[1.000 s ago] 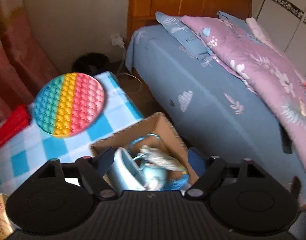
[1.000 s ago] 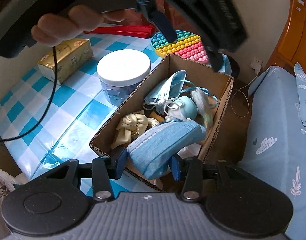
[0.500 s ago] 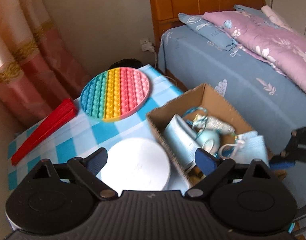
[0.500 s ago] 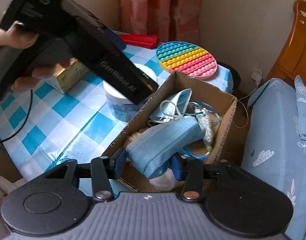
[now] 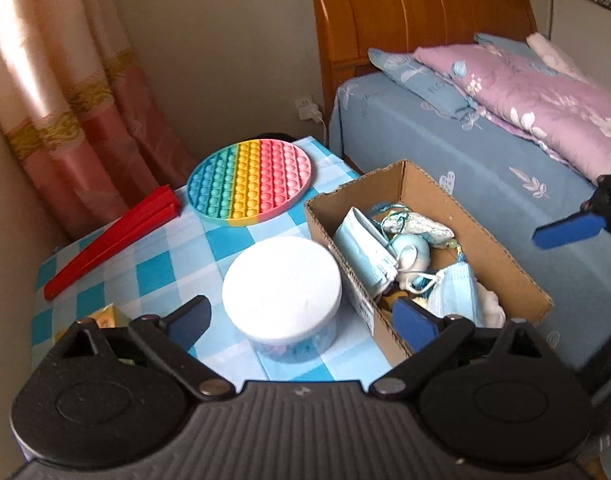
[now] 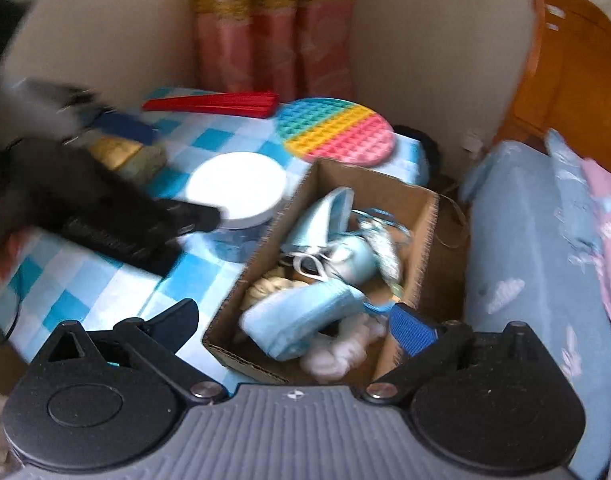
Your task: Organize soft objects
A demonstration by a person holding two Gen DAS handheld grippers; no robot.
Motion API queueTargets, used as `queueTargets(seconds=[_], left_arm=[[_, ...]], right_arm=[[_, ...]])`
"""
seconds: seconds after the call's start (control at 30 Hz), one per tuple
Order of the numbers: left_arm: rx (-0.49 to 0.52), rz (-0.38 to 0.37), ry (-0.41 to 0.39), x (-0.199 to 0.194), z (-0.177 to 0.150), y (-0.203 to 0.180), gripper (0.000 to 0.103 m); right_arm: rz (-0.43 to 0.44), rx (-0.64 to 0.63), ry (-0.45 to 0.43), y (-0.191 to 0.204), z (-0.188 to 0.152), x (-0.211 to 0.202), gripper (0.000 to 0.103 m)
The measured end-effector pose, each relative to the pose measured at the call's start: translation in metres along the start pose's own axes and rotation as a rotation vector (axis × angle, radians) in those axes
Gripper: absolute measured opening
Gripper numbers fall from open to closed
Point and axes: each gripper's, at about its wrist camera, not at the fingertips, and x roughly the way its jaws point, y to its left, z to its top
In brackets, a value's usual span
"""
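Note:
A cardboard box (image 5: 501,256) (image 6: 423,216) stands at the table's right edge. It holds a folded blue face mask (image 6: 301,320) (image 5: 455,294), a second mask (image 5: 365,246) (image 6: 325,212), a pale blue round toy (image 5: 411,254) (image 6: 355,260), a cream plush (image 6: 265,286) and white fluff (image 6: 337,350). My right gripper (image 6: 293,322) is open and empty just above the box's near end. My left gripper (image 5: 301,320) is open and empty, hovering near a white-lidded jar (image 5: 281,284) (image 6: 235,188).
On the blue checked tablecloth (image 5: 117,276) lie a round rainbow pop-it mat (image 5: 249,180) (image 6: 335,130), a red folded fan (image 5: 113,244) (image 6: 209,104) and a gold packet (image 6: 121,152). A bed (image 5: 485,168) with blue sheet stands right of the table. Curtains hang behind.
My right gripper has opened and let go of the blue mask, which now lies in the box. My left gripper pulled back from over the box to the jar side.

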Motion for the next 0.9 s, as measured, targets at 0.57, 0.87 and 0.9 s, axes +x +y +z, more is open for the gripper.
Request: queueTargets(seconds=[0.57,0.87,0.9], left_arm=[[-0.19,0.102,0.054,-0.051,-0.069,-0.007,0.098],[-0.213,0.115,0.059,-0.053,-0.07,-0.005,0.098],[-0.214,0.117,0.059,-0.053,-0.07,-0.005,0.098]], right_arm=[[-0.198,0.309,0.031,0.029,-0.041,-0.009,0.103],[-0.203,0.324,0.024,0.03,-0.045,-0.014,0.103],[-0.202,0.325,0.024,0.03,-0.045,-0.014,0.103]])
